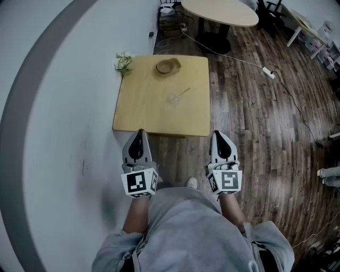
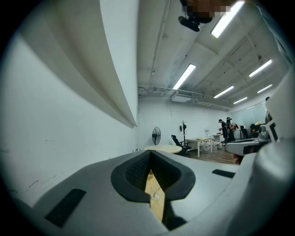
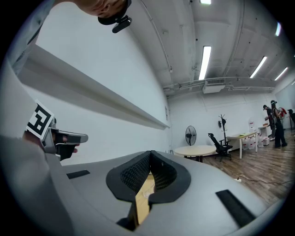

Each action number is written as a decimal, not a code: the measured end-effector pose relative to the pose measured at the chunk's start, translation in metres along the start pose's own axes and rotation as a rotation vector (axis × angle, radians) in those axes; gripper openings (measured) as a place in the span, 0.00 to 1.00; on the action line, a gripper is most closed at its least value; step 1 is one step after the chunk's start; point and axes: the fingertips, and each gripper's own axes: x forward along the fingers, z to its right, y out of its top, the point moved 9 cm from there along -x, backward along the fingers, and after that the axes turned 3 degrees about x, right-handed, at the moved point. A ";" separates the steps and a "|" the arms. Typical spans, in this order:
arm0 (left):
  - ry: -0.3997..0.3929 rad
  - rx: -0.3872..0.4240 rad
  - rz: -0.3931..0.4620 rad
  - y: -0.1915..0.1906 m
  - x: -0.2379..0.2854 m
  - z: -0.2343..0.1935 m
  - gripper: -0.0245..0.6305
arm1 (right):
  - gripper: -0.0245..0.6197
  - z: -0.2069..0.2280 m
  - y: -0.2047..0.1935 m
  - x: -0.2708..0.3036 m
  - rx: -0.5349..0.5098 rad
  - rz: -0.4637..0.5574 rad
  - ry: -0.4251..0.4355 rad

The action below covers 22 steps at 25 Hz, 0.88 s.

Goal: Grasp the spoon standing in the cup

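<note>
A clear cup [image 1: 175,99] stands near the middle of the square wooden table [image 1: 138,111], with a spoon [image 1: 183,93] leaning out of it to the right. Both grippers hover side by side short of the table's near edge, pointing at it. My left gripper [image 1: 139,133] is shut with nothing in it, and so is my right gripper [image 1: 218,134]. In the left gripper view the cup [image 2: 157,196] shows small through the slit under the closed left gripper [image 2: 150,152]. In the right gripper view only a strip of table [image 3: 144,196] shows below the closed right gripper [image 3: 150,153].
A wooden bowl [image 1: 168,66] sits at the table's far edge and a small bunch of flowers [image 1: 123,62] at its far left corner. A white wall [image 1: 58,106] runs along the left. A round table [image 1: 220,11] and a floor cable [image 1: 241,59] lie beyond.
</note>
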 end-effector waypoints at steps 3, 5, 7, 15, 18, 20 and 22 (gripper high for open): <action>0.019 -0.011 -0.016 -0.004 -0.006 0.011 0.04 | 0.04 0.011 -0.007 -0.003 0.013 -0.027 0.018; 0.034 -0.017 -0.035 -0.009 -0.009 0.014 0.04 | 0.04 0.014 -0.013 -0.003 0.019 -0.047 0.030; 0.049 -0.015 -0.055 -0.014 -0.009 0.011 0.04 | 0.04 0.014 -0.017 0.001 0.028 -0.059 0.040; 0.037 -0.015 -0.056 -0.018 0.033 -0.005 0.04 | 0.04 0.019 -0.023 0.042 0.031 -0.075 0.020; 0.015 -0.019 -0.048 -0.019 0.060 -0.017 0.04 | 0.04 0.018 -0.024 0.065 0.032 -0.079 0.005; -0.003 -0.025 -0.042 -0.020 0.079 -0.026 0.04 | 0.04 0.018 -0.026 0.082 0.045 -0.082 -0.014; -0.022 -0.028 -0.033 -0.018 0.096 -0.036 0.04 | 0.04 0.019 -0.026 0.098 0.057 -0.084 -0.035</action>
